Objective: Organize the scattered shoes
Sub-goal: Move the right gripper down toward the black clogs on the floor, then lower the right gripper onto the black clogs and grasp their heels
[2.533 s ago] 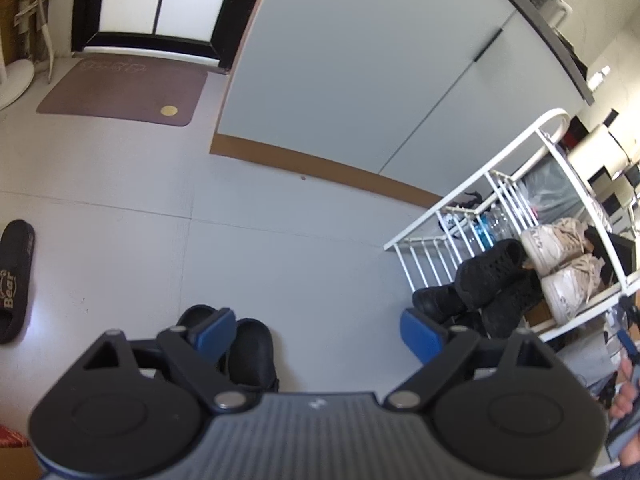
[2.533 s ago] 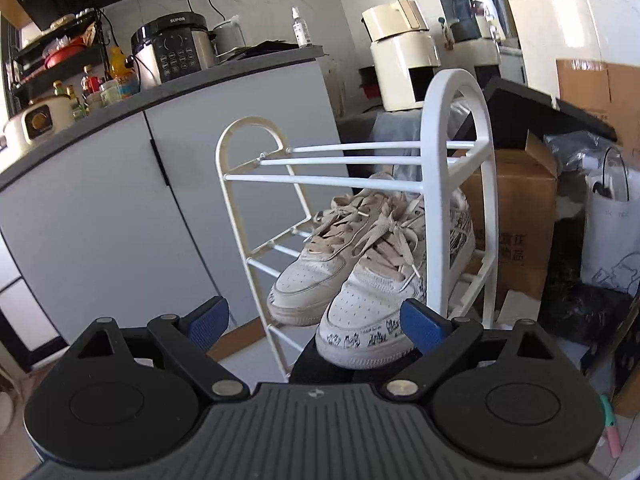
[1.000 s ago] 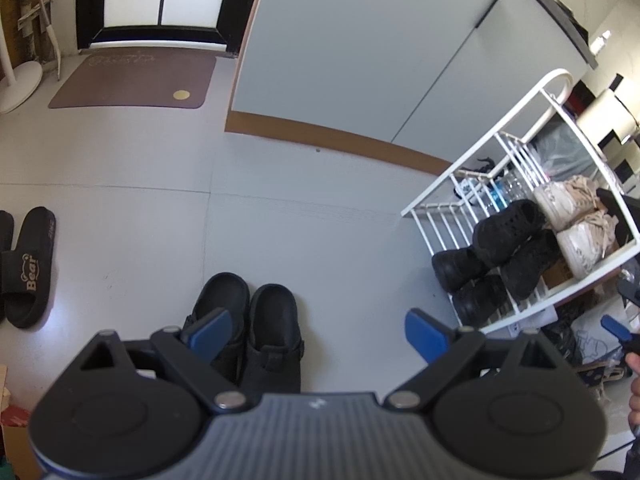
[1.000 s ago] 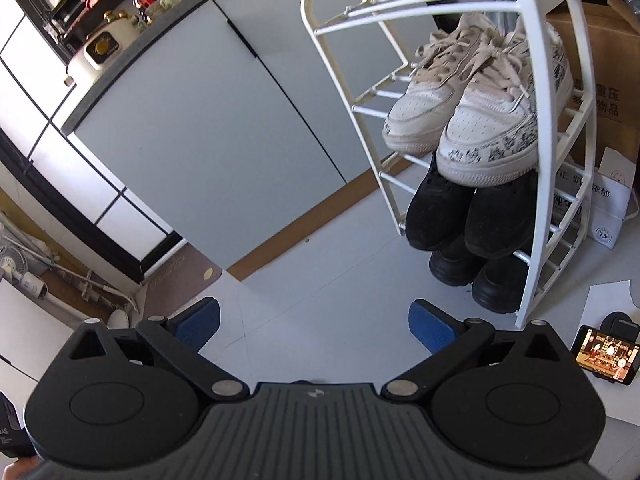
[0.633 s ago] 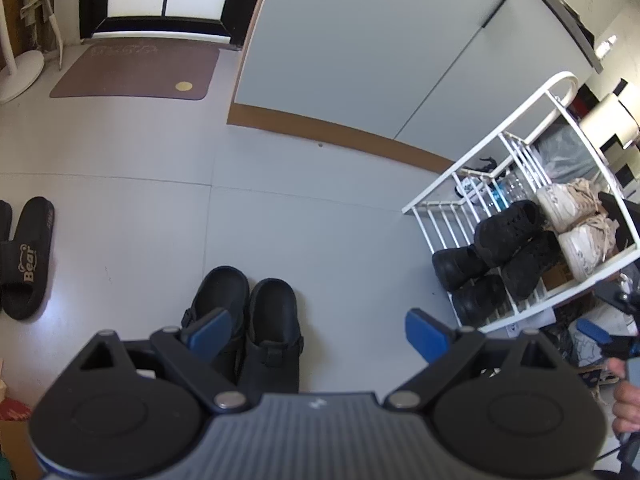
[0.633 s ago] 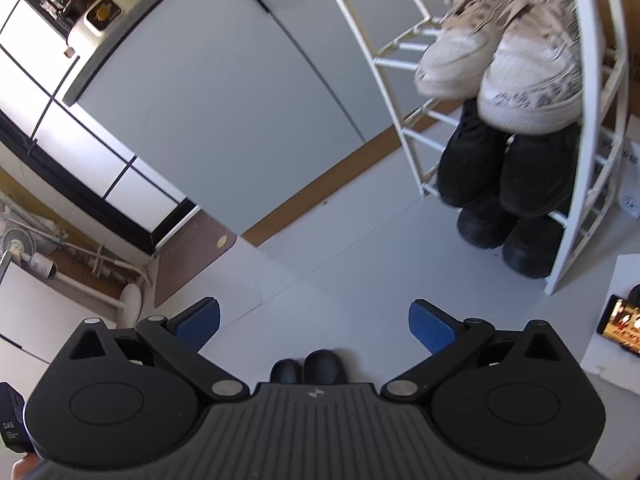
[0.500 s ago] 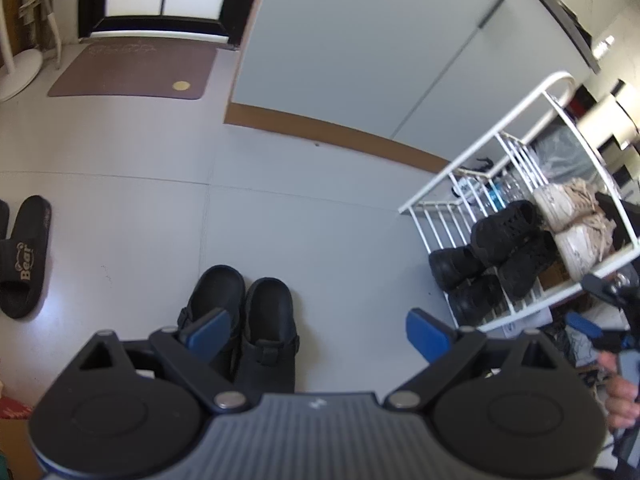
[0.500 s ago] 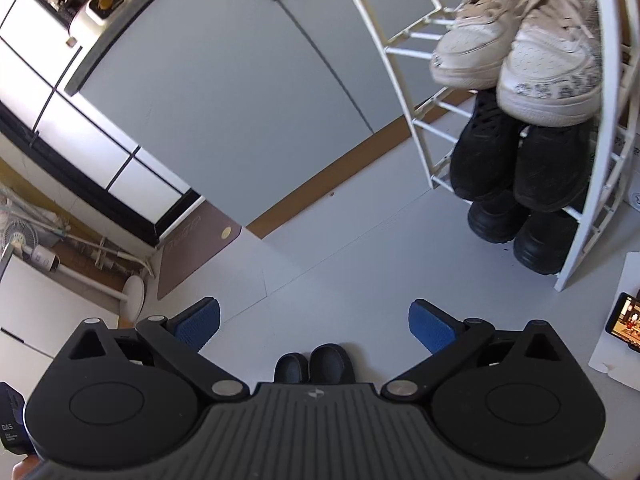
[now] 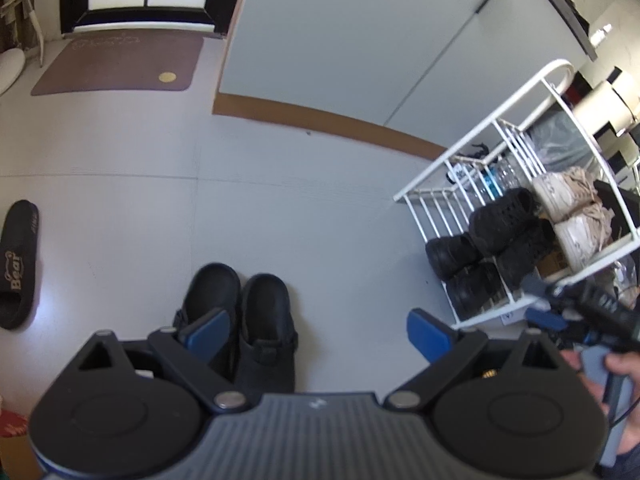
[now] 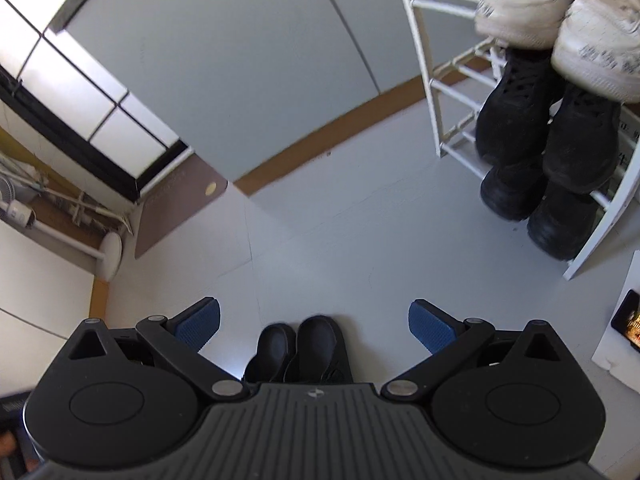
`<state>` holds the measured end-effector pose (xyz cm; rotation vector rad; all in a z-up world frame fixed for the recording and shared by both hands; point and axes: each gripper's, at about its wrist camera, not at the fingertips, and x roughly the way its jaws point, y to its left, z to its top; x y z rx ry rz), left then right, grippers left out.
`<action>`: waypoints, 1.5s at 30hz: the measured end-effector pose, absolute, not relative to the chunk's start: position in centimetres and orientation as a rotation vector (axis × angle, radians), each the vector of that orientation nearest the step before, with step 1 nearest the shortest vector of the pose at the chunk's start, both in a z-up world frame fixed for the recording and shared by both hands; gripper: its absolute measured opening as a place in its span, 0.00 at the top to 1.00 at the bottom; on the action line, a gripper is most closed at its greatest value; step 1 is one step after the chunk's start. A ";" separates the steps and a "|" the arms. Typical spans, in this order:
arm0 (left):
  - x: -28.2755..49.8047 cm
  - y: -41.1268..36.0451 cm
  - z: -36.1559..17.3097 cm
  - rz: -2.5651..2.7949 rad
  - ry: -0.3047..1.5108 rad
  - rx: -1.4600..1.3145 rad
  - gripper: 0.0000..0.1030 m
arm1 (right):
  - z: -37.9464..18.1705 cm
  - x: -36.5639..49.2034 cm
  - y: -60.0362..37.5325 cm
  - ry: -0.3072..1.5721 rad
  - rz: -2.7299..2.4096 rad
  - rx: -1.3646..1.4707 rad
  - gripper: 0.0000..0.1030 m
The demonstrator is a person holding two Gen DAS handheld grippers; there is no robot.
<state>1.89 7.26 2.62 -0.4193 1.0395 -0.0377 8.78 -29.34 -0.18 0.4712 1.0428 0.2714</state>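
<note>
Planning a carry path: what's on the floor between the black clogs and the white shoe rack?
Only bare grey floor between the black clogs and the white shoe rack, per the left wrist view.

Grey tile floor (image 9: pixel 304 200); black clogs (image 9: pixel 244 312) paired just ahead of left jaws, black slide (image 9: pixel 18 264) far left, brown mat (image 9: pixel 120 60) beyond, white shoe rack (image 9: pixel 500 184) standing right.
</note>
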 end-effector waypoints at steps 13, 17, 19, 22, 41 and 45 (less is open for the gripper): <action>2.6 12.1 1.9 0.091 1.032 -0.371 0.11 | -10.1 9.8 -16.5 1.352 0.391 0.324 0.18; 3.3 11.1 1.6 0.103 1.055 -0.212 0.19 | -11.5 9.7 -13.5 1.377 0.403 0.302 0.21; 3.5 11.2 1.3 0.087 1.068 -0.218 0.23 | -12.2 9.9 -12.5 1.387 0.405 0.304 0.24; 3.8 11.5 1.1 0.091 1.073 -0.199 0.23 | -14.0 10.1 -10.9 1.392 0.370 0.312 0.29; 4.4 11.7 3.2 0.135 0.999 -0.149 0.25 | -23.2 12.9 -3.5 1.376 0.261 0.241 0.54; 4.2 12.9 3.0 0.180 1.006 -0.135 0.27 | -24.0 12.6 -2.3 1.371 0.247 0.209 0.59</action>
